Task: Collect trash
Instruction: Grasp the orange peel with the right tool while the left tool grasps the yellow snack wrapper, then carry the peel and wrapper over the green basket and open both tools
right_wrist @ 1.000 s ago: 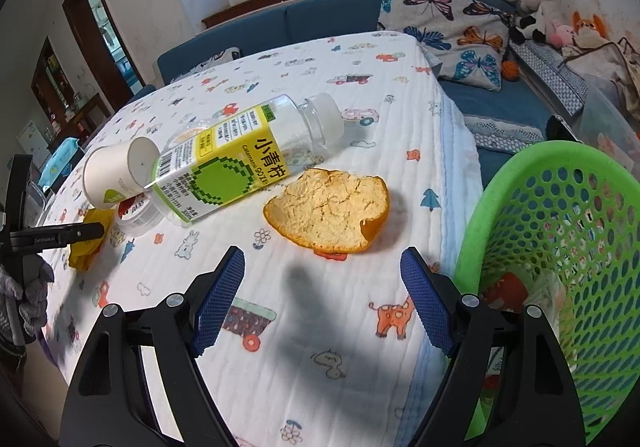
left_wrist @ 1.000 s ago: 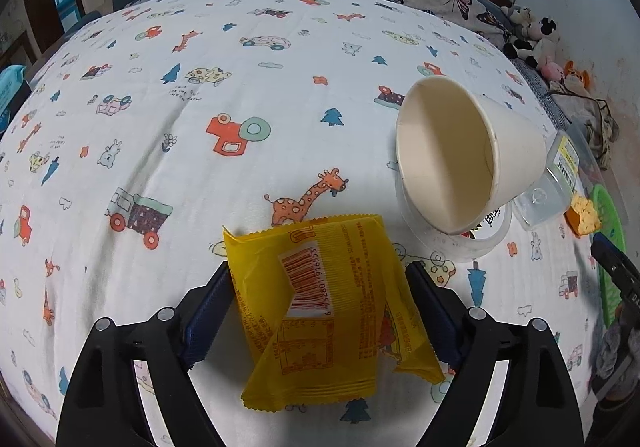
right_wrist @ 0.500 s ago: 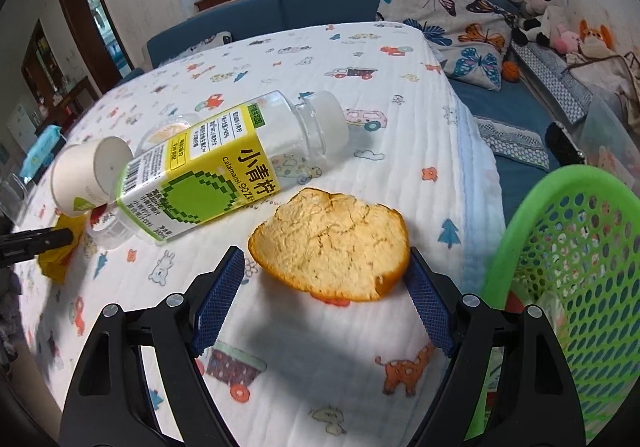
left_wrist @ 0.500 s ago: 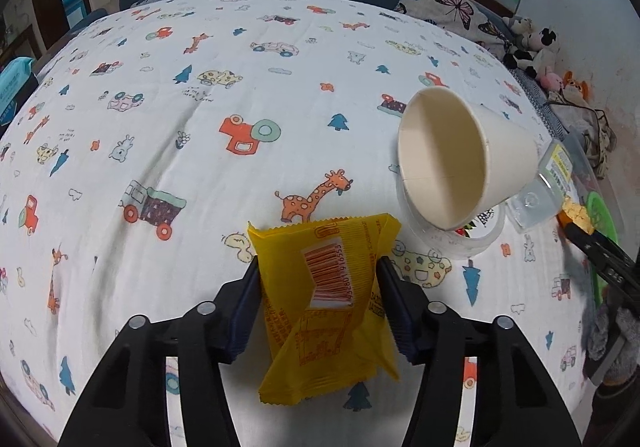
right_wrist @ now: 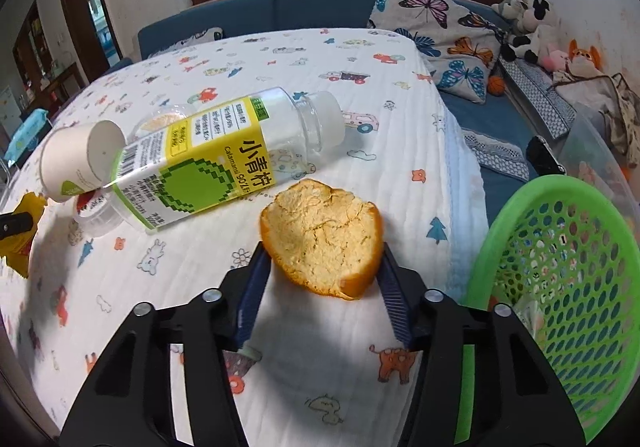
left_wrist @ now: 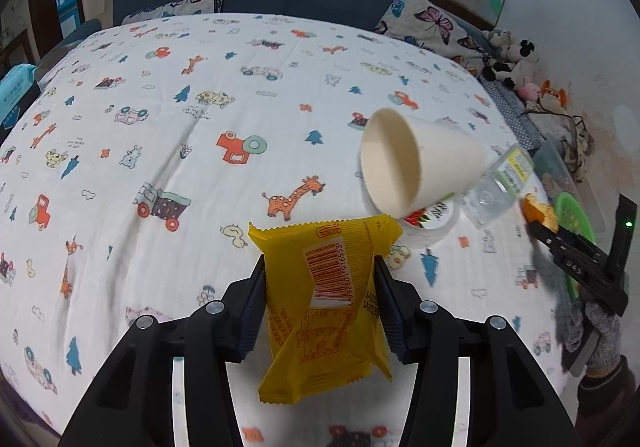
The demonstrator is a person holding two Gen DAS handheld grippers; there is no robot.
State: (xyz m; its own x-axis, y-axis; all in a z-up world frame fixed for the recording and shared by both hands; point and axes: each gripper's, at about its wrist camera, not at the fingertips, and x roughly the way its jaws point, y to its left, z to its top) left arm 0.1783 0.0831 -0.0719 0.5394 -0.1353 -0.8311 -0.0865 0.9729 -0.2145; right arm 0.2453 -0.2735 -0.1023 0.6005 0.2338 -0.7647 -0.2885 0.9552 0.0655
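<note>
My left gripper (left_wrist: 320, 299) is shut on a yellow snack wrapper (left_wrist: 324, 299) and holds it just above the printed tablecloth (left_wrist: 200, 127). My right gripper (right_wrist: 324, 287) is shut on a piece of orange peel (right_wrist: 324, 235) near the table's right edge. A paper cup (left_wrist: 412, 163) lies tipped on a clear plastic lid (left_wrist: 432, 219), and an empty clear bottle with a yellow-green label (right_wrist: 208, 163) lies on its side beside it. The green mesh basket (right_wrist: 560, 287) stands at the right, off the table edge.
A blue sofa (right_wrist: 320, 7) with butterfly cushions (right_wrist: 440, 31) and soft toys (right_wrist: 532, 27) runs behind and right of the table. A clear plastic tub (right_wrist: 596, 151) sits behind the basket. The right gripper also shows in the left wrist view (left_wrist: 536, 219).
Both grippers have closed: the left on the yellow wrapper, the right on the orange peel after moving forward to it. The wrapper now sits slightly raised between the pads.
</note>
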